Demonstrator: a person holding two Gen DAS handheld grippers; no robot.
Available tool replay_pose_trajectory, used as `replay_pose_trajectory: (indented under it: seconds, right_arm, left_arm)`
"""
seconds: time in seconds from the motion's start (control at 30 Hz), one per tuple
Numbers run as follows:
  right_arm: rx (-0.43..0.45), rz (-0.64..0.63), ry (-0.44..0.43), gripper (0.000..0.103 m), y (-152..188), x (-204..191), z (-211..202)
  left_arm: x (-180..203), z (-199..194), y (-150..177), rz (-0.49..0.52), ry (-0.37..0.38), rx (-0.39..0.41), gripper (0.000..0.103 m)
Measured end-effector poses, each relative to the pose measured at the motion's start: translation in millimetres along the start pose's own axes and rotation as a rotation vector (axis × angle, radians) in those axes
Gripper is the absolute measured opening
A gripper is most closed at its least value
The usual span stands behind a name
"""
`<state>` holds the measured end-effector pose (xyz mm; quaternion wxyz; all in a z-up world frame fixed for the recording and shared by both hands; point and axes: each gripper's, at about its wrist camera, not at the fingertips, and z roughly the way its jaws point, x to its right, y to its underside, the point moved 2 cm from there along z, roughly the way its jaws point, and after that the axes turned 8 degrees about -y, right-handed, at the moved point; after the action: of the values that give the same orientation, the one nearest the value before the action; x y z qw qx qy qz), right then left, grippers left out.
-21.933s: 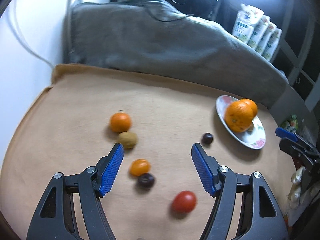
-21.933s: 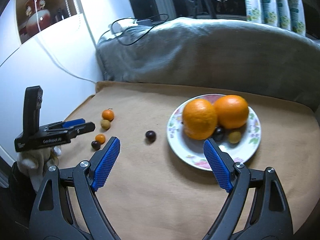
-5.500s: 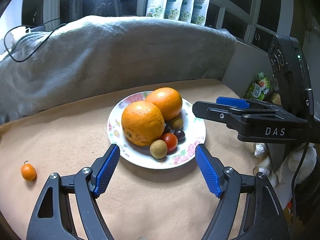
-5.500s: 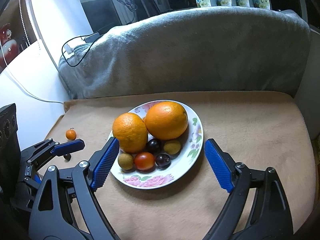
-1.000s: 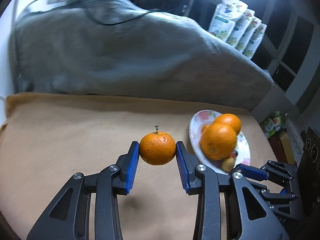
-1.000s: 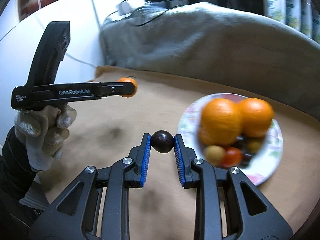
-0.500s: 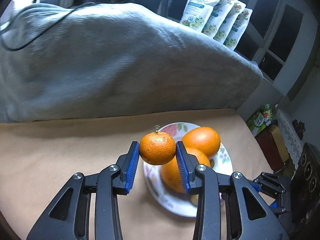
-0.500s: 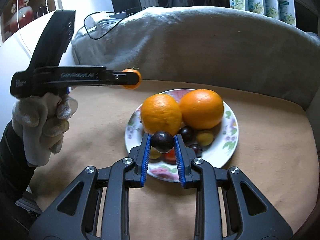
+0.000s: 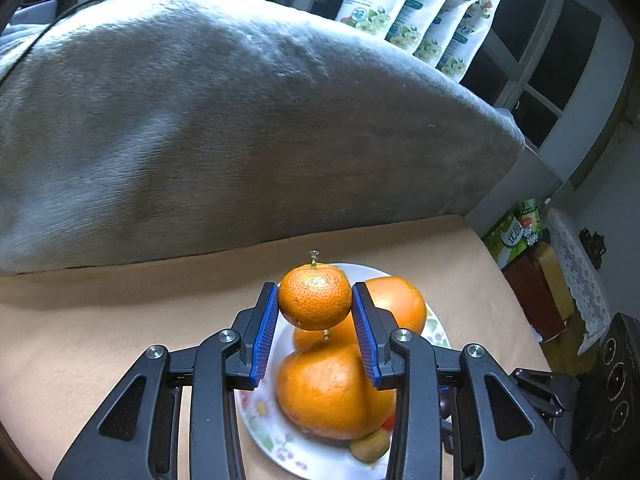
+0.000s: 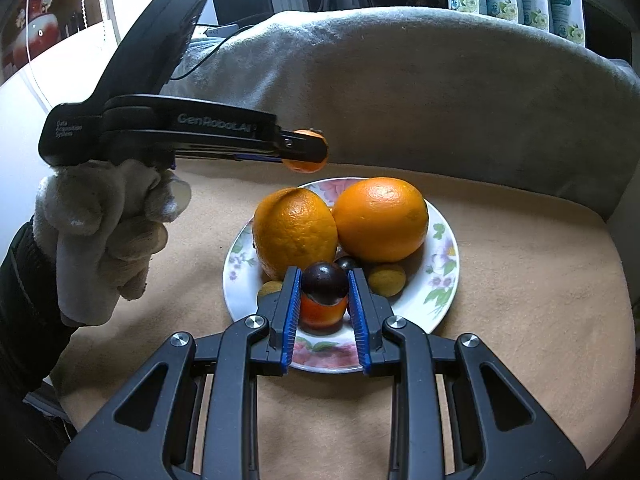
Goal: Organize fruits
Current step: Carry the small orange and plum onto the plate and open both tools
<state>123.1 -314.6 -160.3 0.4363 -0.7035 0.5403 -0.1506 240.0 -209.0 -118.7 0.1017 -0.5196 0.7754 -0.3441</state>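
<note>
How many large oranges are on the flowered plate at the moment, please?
2. One large orange sits on the left side of the plate, the other beside it on the right, apparently touching. None seems hidden; the small mandarin is in the left claw.

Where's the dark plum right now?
In the right wrist view, the dark plum sits clamped in the right gripper, above the plate's near edge, over the red tomato.

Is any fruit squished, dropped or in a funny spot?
Nothing stands out. The mandarin in the left gripper and the dark plum in the right gripper look whole. The other fruit sits on the flowered plate.
</note>
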Motion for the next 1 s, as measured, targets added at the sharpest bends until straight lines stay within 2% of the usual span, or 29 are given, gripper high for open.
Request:
replay_pose_trajectory:
  seconds: [0.27,0.4,0.67,1.0]
  right_arm:
    - [0.002,-0.004,-0.002,0.027,-0.4,-1.2,1.3]
    - [0.022,0.003,0.003,0.051,-0.6,0.9,-2.4]
    - [0.037,0.007,0.009,0.059,-3.0,2.1,-10.4]
    - [0.051,0.008,0.01,0.061,-0.7,-3.5,-22.3]
  left_arm:
    - [0.0,2.5,-3.6,-0.012,0.012,-0.01,0.036]
    - [1.5,1.8,-3.8,-0.007,0.011,-0.012,0.038]
    - [6.2,-4.3,-6.1,0.004,0.012,0.002,0.04]
    - [10.5,-22.3,-2.5,0.014,-0.006,0.035,0.04]
